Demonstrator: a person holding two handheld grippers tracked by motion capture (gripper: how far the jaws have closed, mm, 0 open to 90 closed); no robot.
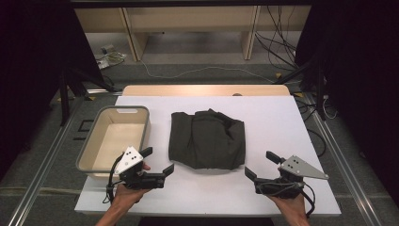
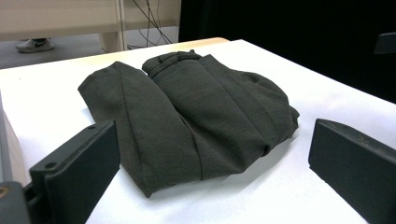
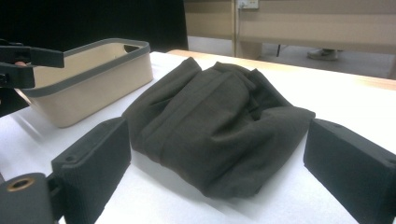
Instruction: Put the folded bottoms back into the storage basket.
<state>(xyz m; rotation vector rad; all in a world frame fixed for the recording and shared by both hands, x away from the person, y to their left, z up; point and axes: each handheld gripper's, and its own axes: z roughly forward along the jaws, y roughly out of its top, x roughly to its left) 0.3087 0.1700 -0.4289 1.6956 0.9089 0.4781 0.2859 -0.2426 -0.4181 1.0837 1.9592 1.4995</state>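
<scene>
A folded dark grey garment [image 1: 207, 139] lies in the middle of the white table top [image 1: 273, 122]. My left gripper [image 1: 157, 160] is held just off its near left corner, jaws wide open and empty, pointing at the cloth. On the other side, my right gripper [image 1: 262, 165] hovers off the near right corner, also open with nothing between the jaws. From the left gripper view the garment [image 2: 196, 116] lies ahead between the two black jaws, apart from them. The right gripper view has the garment [image 3: 219, 126] likewise ahead of its jaws.
A beige bin [image 1: 114, 140] with a grey rim stands empty at the table's left, close behind my left hand; its wall [image 3: 88, 81] is in the right gripper view too. Cables lie on the floor beyond the table. Bare white surface runs along the near edge and right side.
</scene>
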